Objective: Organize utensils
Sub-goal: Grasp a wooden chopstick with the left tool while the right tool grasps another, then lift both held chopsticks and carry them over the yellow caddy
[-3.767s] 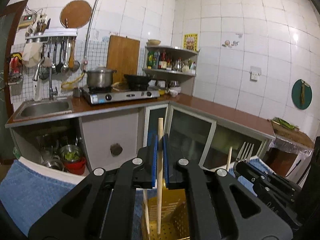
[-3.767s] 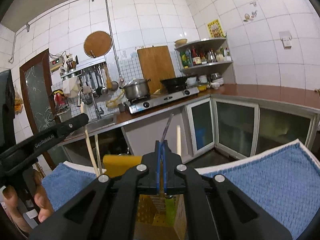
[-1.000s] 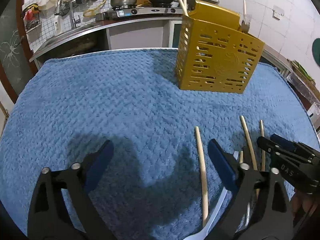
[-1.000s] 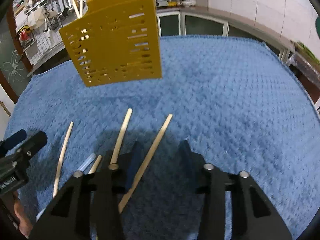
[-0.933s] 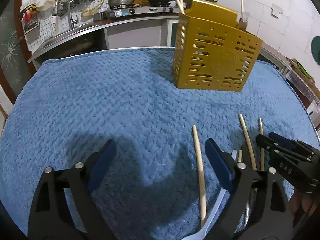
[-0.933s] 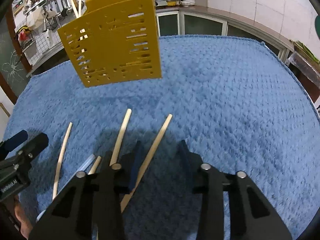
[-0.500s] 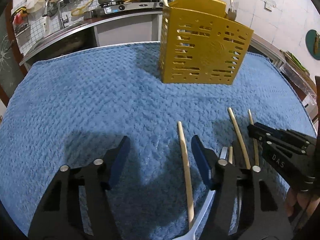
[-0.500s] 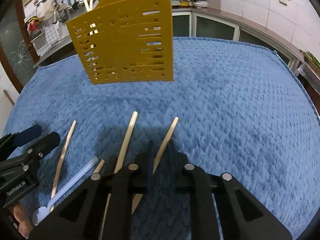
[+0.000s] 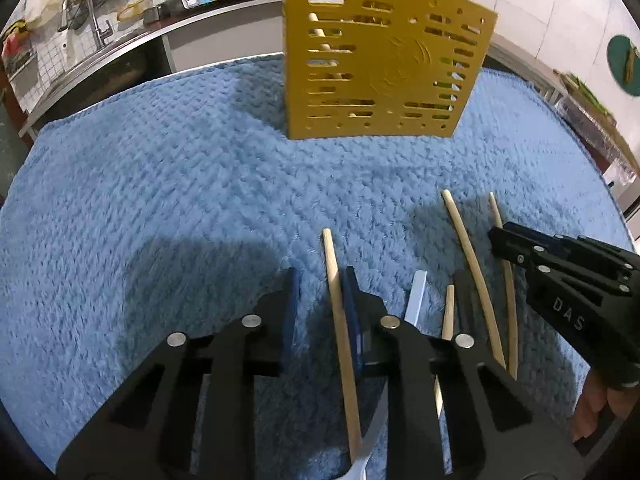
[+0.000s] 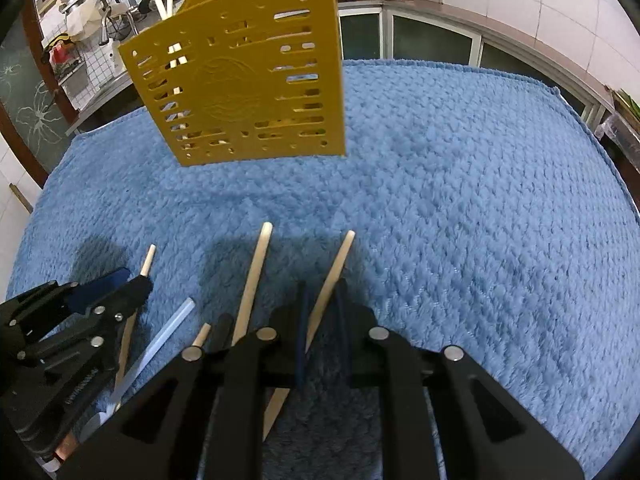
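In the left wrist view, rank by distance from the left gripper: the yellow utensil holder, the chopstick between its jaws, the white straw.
1. Chopstick, between the left gripper jaws.
2. White straw, just right.
3. Yellow utensil holder, far ahead on the towel.

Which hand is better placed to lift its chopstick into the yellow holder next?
Right, probably: both grippers' jaws have just been closing, but the right gripper already pinches its chopstick, while the left gripper shows a gap beside the leftmost chopstick.

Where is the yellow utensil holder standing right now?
In both wrist views, the yellow utensil holder stands upright at the far side of the blue towel, beyond the loose chopsticks.
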{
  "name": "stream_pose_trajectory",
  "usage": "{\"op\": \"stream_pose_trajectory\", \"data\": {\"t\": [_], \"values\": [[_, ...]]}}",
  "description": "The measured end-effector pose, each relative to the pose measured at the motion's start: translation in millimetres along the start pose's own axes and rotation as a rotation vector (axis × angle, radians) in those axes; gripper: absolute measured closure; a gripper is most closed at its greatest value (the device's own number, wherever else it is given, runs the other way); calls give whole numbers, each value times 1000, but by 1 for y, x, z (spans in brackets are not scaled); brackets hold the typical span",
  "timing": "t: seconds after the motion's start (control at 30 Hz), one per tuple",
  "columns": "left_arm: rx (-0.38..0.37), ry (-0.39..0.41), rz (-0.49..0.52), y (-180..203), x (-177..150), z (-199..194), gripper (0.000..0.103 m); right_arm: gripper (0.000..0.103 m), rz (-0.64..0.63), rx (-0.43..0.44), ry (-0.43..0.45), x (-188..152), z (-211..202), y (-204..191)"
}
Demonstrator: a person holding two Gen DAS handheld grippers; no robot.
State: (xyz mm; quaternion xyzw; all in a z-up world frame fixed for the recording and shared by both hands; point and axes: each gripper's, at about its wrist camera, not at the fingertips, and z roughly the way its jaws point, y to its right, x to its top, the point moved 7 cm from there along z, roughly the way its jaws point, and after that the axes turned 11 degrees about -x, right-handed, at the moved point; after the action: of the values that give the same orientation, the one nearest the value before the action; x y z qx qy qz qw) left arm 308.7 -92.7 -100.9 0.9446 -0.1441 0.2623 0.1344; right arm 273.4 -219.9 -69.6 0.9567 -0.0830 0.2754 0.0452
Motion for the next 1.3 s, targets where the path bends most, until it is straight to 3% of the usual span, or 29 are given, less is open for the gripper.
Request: {"op": "stream_pose_trajectory", "data": {"t": [0.17,0.33,0.7,1.3], "values": [[-17,-28,-35,-1,7,2,97,91,36,37,-4,0,0,5],[-44,6,-54,-6,9,-7,97,96,70,69,17,2,-8,16],[-81,151,-45,0,27,-62,98,97,71,104,113,13,-45,25],[-76,375,-8,-9,57,-128,99,97,122,134,357,40,-106,38]]}}
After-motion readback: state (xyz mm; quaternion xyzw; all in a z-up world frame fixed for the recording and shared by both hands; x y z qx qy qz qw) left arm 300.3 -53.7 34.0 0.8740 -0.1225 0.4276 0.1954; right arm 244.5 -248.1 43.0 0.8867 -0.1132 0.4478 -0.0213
